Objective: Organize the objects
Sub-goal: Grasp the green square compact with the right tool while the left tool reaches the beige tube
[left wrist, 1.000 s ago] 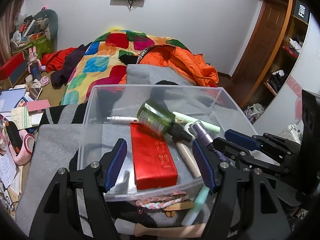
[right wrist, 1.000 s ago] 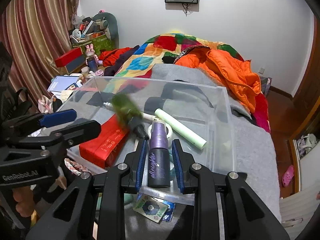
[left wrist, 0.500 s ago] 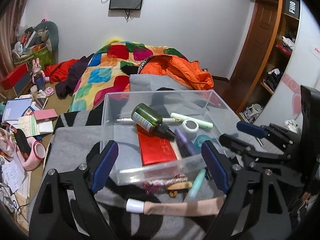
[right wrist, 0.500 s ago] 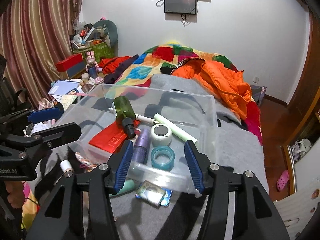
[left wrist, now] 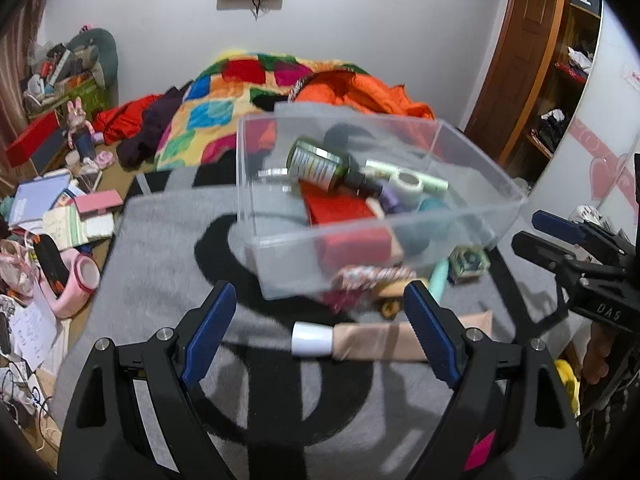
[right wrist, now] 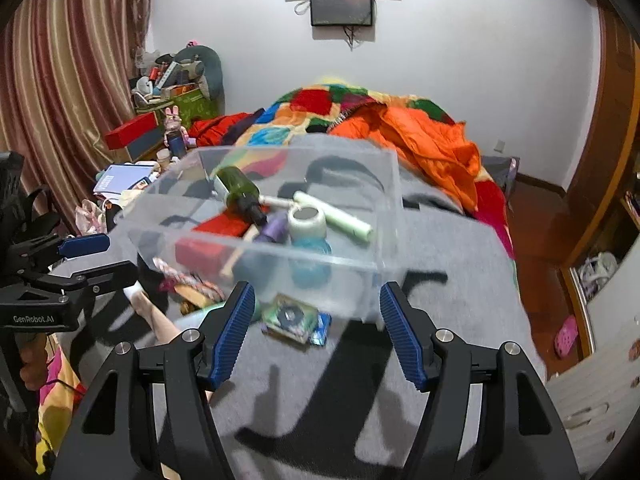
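Clear bin (left wrist: pixel 280 240) holds bottles and tape rolls.
My left gripper (left wrist: pixel 318 332) is spread empty; my right gripper (right wrist: pixel 316 330) is opening, nothing between.

green bottle (left wrist: pixel 320 165) | red box (left wrist: pixel 340 210) | patchwork quilt (right wrist: pixel 320 108) – multicolour | orange jacket (right wrist: pixel 424 140)

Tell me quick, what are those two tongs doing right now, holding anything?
Left tongs: open wide, empty, above the beige tube with a white cap.
Right tongs: opening, empty, before the clear plastic box.
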The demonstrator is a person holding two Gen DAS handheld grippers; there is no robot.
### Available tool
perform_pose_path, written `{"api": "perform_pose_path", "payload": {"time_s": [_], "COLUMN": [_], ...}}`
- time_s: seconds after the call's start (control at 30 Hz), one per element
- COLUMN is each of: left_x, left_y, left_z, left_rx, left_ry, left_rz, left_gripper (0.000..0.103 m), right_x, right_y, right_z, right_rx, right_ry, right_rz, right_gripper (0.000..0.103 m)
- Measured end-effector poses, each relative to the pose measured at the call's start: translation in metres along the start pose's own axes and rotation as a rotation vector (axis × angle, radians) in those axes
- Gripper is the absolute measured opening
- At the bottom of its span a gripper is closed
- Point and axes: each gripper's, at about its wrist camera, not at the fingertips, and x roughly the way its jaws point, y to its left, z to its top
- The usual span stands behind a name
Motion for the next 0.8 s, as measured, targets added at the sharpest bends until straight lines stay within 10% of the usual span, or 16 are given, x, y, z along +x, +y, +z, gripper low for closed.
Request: {"api": "perform_pose_path", "payload": {"time_s": [0.53, 0.8], "left_x": [0.032, 0.022], "left_y": [0.005, 0.006], "left_z": [-0.019, -0.028], "left_rx": [-0.007, -0.021], "left_ry": [0.070, 0.065], "left_rz": [-0.133, -0.118], "left_gripper": [0.085, 0.040], "right_x": [0.045, 0.056], "right_y": [0.004, 0.010], "right_z": [-0.019, -0.021], "right_rx": [0.058, 0.064], "right_ry": [0.120, 0.133], "right_rz": [0.036, 0.042], "right_gripper": [0.061, 0.043]}}
